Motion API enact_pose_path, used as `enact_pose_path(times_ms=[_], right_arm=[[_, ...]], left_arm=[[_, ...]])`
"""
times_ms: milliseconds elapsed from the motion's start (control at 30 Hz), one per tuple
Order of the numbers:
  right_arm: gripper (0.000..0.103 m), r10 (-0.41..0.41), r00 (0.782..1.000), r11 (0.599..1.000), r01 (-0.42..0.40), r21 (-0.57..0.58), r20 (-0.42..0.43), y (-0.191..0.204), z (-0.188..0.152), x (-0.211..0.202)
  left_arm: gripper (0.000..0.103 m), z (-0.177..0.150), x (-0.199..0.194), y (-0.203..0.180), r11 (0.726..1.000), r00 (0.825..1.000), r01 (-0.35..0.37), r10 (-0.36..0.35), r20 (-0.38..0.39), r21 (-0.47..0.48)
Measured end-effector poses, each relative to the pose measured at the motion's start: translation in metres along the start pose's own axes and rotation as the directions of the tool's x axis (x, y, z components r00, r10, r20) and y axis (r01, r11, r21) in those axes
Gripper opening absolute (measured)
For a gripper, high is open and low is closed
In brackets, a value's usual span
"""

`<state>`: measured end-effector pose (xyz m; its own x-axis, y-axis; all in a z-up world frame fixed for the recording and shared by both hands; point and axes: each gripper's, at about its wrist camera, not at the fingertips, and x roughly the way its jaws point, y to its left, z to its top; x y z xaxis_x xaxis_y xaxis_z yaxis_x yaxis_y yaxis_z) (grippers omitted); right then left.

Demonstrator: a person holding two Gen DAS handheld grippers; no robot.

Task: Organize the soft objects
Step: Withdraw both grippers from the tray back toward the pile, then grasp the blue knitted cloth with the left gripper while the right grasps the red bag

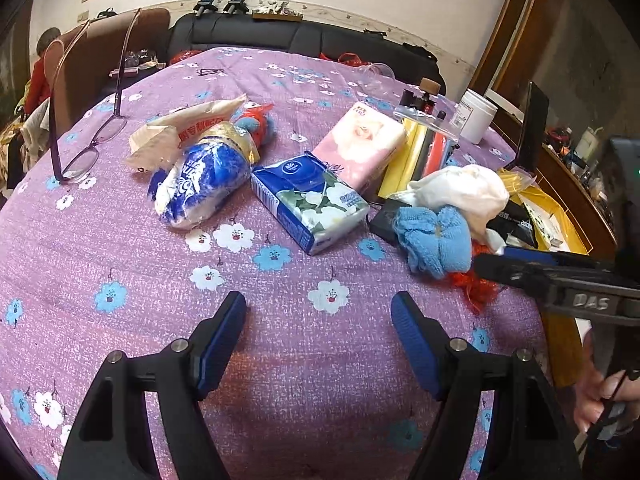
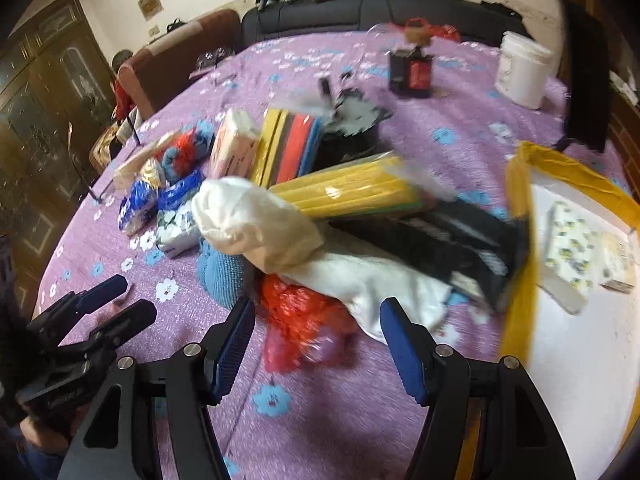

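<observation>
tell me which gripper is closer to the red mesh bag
Right. The right gripper hangs just above the red mesh bag; the left gripper is off to its side over bare cloth.

Ahead of you, a pair of purple-framed glasses point(image 1: 90, 136) rests on the purple floral tablecloth point(image 1: 120, 248). Farther back you have a white plastic jar point(image 1: 476, 114) beside a dark cork-stoppered bottle point(image 1: 424, 98), and a black sofa point(image 1: 304, 38) behind the table.
</observation>
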<state>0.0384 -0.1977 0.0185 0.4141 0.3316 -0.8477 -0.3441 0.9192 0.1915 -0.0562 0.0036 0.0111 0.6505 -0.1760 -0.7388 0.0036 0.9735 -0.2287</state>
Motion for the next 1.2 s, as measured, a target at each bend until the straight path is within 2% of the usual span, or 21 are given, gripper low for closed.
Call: enact_pose_path(times_ms=[133,200,233,300,333,500,567,667,767,833,867,933,1000,1133,1200], right_arm=[[0.068,-0.049,0.999,0.995,0.051,-0.087,0.019,0.019,-0.008,0.01],[0.043,0.012,1.0,0.994,-0.011,-0.107,0.008,0.026,-0.015,0.005],[0.041,0.059,0.998,0.992,-0.058,-0.115,0.0,0.029,-0.017,0.001],[0.04,0.166,0.986,0.976,-0.164,-0.144,0.006,0.034,-0.024,-0.009],[0.04,0.188,0.982,0.971,-0.182,-0.157,0.018,0.035,-0.028,-0.015],[0.042,0.106,0.994,0.983,-0.098,-0.152,0.04,0.029,-0.034,-0.02],[0.044,0.108,0.993,0.983,-0.099,-0.154,0.051,0.027,-0.035,-0.023],[0.056,0.106,0.993,0.983,-0.096,-0.158,0.059,0.026,-0.033,-0.022],[0.057,0.127,0.991,0.981,-0.119,-0.156,0.046,0.03,-0.03,-0.013],[0.052,0.135,0.99,0.975,-0.125,-0.182,0.043,0.036,-0.034,-0.007],[0.037,0.139,0.989,0.971,-0.125,-0.201,0.056,0.04,-0.037,-0.006],[0.037,0.161,0.981,0.965,-0.134,-0.225,0.107,0.044,-0.045,-0.013],[0.037,0.212,0.961,0.962,-0.174,-0.21,0.176,0.04,-0.052,-0.021],[0.037,0.259,0.931,0.964,-0.234,-0.122,0.257,0.018,-0.057,-0.032],[0.037,0.259,0.926,0.966,-0.246,-0.082,0.274,0.01,-0.057,-0.033]], left_arm=[[0.074,0.0,0.0,-0.002,1.0,1.0,0.0,0.0,-0.002,0.005],[0.074,0.0,0.001,-0.001,1.0,1.0,0.005,-0.005,-0.003,-0.001],[0.074,0.001,0.001,0.0,1.0,1.0,0.008,-0.008,-0.005,-0.004],[0.074,0.001,0.001,0.001,1.0,1.0,0.012,-0.012,-0.006,-0.011],[0.074,0.001,0.001,0.002,1.0,1.0,0.014,-0.014,-0.005,-0.013],[0.074,0.001,0.002,0.0,1.0,1.0,0.009,-0.009,-0.011,-0.003],[0.074,0.001,0.002,-0.001,1.0,1.0,0.006,-0.006,-0.012,-0.002],[0.074,0.001,0.003,0.001,1.0,1.0,0.004,-0.005,-0.014,-0.011],[0.074,0.001,0.003,0.001,1.0,1.0,0.003,-0.003,-0.016,-0.014],[0.074,0.001,0.003,0.001,1.0,1.0,-0.001,0.001,-0.016,-0.013],[0.074,0.001,0.003,0.001,1.0,1.0,-0.002,0.002,-0.018,-0.011],[0.074,0.001,0.003,0.001,1.0,1.0,-0.001,0.001,-0.019,-0.009],[0.074,0.001,0.003,-0.001,1.0,1.0,-0.011,0.011,-0.015,-0.001],[0.074,0.005,0.006,-0.013,0.998,0.999,-0.033,0.034,-0.011,0.052],[0.074,0.009,0.01,-0.022,0.996,0.999,-0.037,0.038,-0.016,0.08]])
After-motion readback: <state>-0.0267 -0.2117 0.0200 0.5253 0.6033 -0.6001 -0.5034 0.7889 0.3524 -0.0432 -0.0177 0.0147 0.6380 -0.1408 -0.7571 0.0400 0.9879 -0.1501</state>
